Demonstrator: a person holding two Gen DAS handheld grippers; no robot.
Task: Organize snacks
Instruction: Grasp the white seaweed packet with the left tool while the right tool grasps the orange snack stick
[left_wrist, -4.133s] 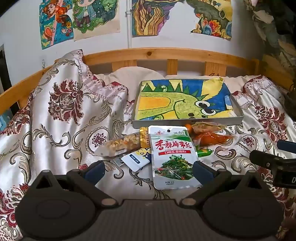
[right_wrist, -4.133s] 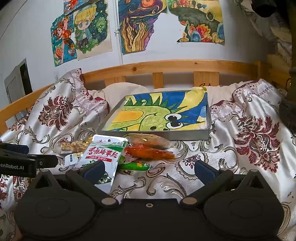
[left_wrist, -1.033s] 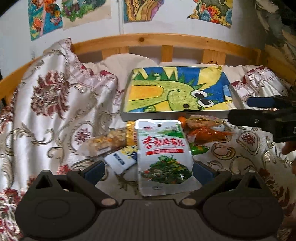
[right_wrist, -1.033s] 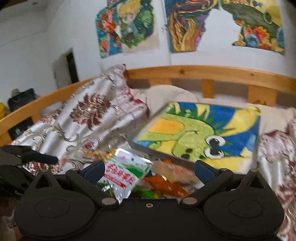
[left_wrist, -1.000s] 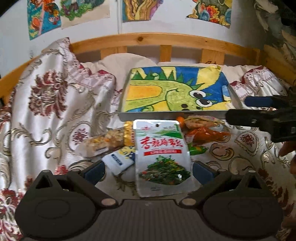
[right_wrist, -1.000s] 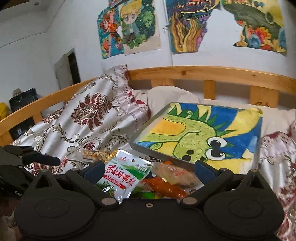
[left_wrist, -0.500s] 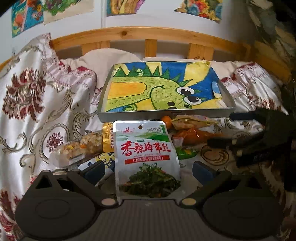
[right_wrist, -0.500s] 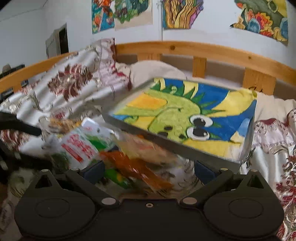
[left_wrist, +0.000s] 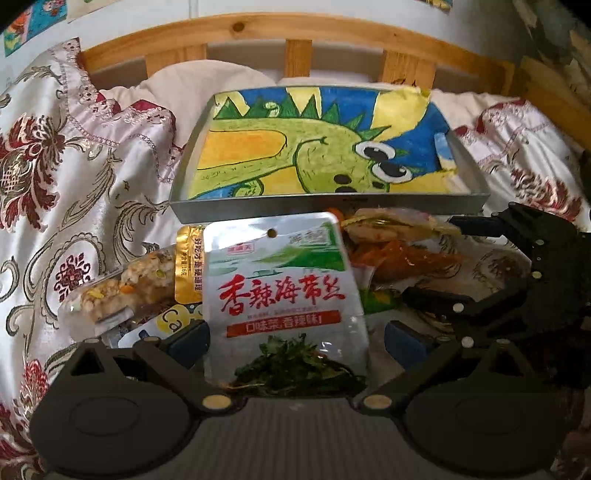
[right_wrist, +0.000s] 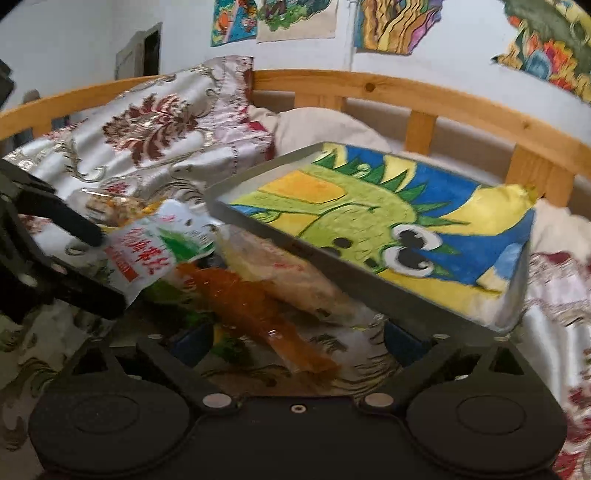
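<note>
Several snacks lie on the bed in front of a grey tray (left_wrist: 332, 210) lined with a dinosaur drawing. My left gripper (left_wrist: 295, 338) is open, its fingers on either side of the white seaweed pouch (left_wrist: 284, 288), not closed on it. A grain bar (left_wrist: 129, 288) and a small white packet (left_wrist: 155, 328) lie left of the pouch. My right gripper (right_wrist: 297, 339) is open, low over the orange snack pack (right_wrist: 255, 314), with a pale snack pack (right_wrist: 280, 277) just beyond it. The right gripper (left_wrist: 454, 262) also shows in the left wrist view, beside the orange pack (left_wrist: 406, 258).
A patterned satin quilt (left_wrist: 74, 184) is heaped at the left and covers the bed. A wooden bed rail (left_wrist: 295, 37) runs behind the tray (right_wrist: 369, 295). A pale pillow (left_wrist: 207, 85) lies behind the tray. A green packet (left_wrist: 376, 299) lies under the other snacks.
Both grippers have moved forward and down toward the snacks. The left now straddles the seaweed pouch. The right has swung in over the orange pack. Nothing has been gripped.
</note>
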